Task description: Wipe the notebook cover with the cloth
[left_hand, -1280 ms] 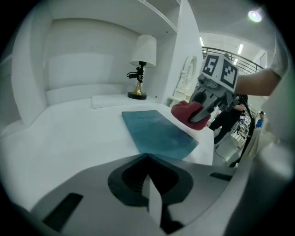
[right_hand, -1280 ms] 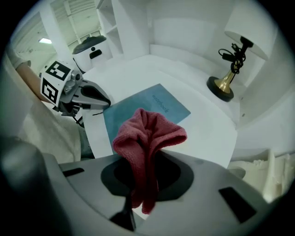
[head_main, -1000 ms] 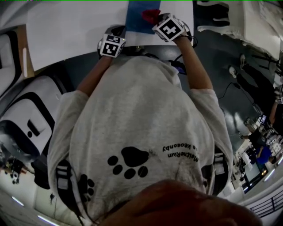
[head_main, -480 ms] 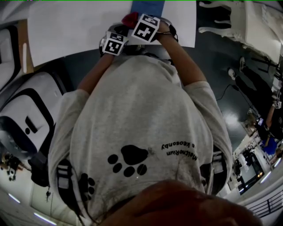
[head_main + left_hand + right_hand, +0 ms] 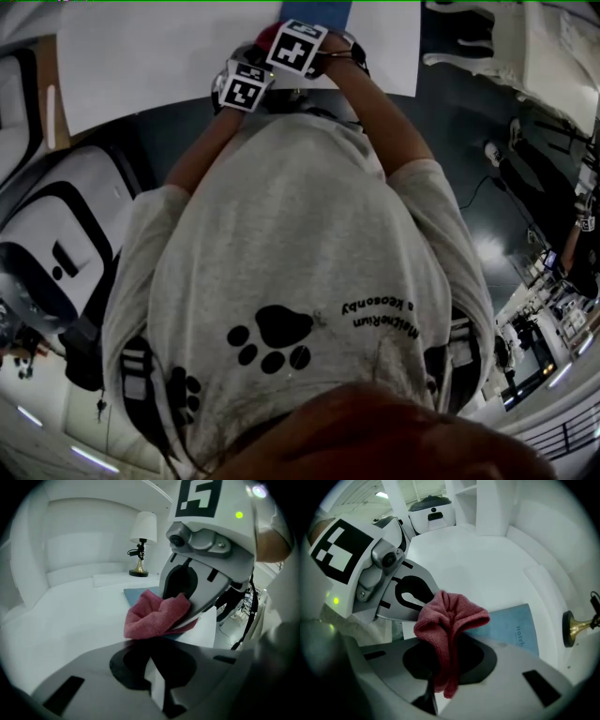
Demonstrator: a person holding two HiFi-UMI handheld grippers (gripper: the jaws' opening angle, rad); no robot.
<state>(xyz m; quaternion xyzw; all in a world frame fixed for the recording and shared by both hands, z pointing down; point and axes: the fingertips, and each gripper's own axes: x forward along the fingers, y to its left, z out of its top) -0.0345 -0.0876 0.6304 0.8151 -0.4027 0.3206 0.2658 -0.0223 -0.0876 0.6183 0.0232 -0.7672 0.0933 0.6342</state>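
Note:
A light blue notebook (image 5: pixel 508 625) lies flat on the white table (image 5: pixel 159 56); only its near end (image 5: pixel 317 9) shows in the head view. My right gripper (image 5: pixel 443 667) is shut on a crumpled red cloth (image 5: pixel 447 620), which bunches over the notebook's near left corner. The cloth (image 5: pixel 152 616) hangs from the right gripper (image 5: pixel 180 613) close in front of my left gripper (image 5: pixel 154 667). The left gripper's jaws stand together with nothing between them. In the head view the two grippers sit side by side, the left gripper (image 5: pixel 242 89) just below the right gripper (image 5: pixel 298 49).
A small table lamp (image 5: pixel 143 541) with a brass base (image 5: pixel 574 627) stands at the far end of the table beyond the notebook. A white rounded machine (image 5: pixel 431 513) stands past the table's left side. Cables and other people are on the dark floor (image 5: pixel 506 234) to the right.
My right gripper has swept left with the red cloth, from the notebook's right side to its left corner beside the left gripper. The left gripper has barely moved.

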